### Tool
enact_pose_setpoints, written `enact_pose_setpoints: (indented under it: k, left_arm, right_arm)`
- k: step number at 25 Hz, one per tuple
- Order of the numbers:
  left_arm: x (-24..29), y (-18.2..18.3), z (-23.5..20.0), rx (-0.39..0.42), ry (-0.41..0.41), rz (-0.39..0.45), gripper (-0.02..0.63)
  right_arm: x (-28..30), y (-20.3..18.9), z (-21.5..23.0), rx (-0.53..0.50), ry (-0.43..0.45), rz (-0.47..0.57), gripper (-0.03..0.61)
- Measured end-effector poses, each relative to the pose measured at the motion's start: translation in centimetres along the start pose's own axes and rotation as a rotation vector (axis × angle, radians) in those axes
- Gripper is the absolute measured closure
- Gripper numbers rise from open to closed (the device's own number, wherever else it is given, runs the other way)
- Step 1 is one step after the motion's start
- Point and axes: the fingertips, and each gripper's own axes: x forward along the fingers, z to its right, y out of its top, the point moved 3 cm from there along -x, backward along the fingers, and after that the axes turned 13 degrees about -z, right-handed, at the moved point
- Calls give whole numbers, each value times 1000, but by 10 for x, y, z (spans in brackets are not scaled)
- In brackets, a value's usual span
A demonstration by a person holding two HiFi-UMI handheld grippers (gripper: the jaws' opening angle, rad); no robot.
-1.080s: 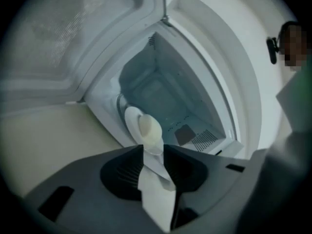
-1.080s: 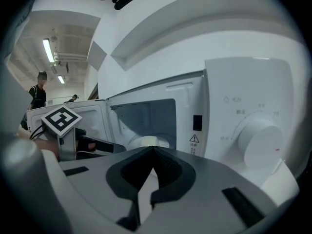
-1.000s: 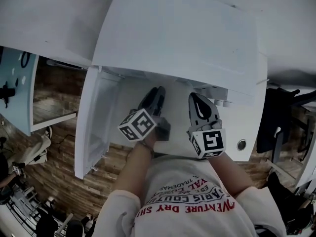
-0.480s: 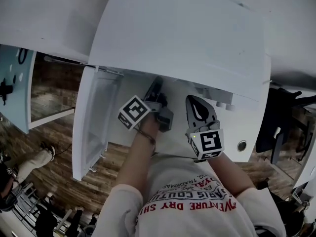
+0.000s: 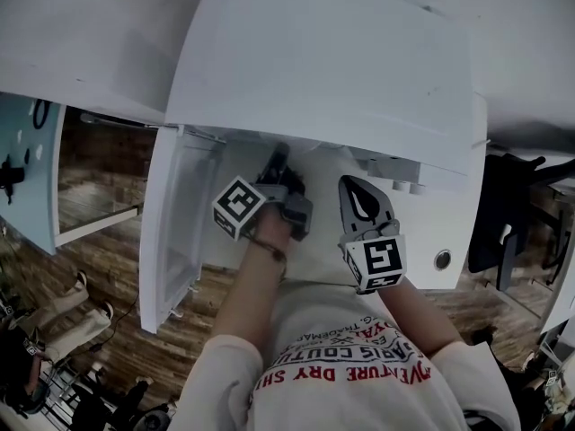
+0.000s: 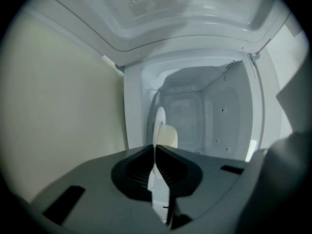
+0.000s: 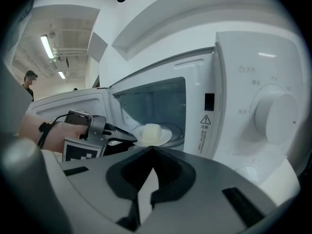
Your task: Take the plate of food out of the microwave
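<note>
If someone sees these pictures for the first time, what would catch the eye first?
The white microwave stands with its door swung open to the left. Inside it, the left gripper is closing its jaws on the rim of a white plate that carries a pale block of food. The right gripper hangs outside, before the opening, jaws together and empty.

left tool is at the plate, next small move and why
Probably finish clamping before pulling: the left tool is closing its jaws on the rim of the white round plate, which carries a pale food block inside the white microwave.
</note>
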Motion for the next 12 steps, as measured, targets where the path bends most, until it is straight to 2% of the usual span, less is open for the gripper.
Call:
enact_pose_setpoints:
  k: [3,8,12]
  left_arm:
    - [-4,-1,6,25,-16,-13,596]
    - [-12,-5,5,1,-66,-40,598]
    - [-21,-10,3,5,-68,-60,598]
  right_arm:
    - [-3,-1,-2,7,-15,0,575]
    - [-10,-6,-9,11,-35,-5,575]
    - [-17,-9,-12,24,-59,3,575]
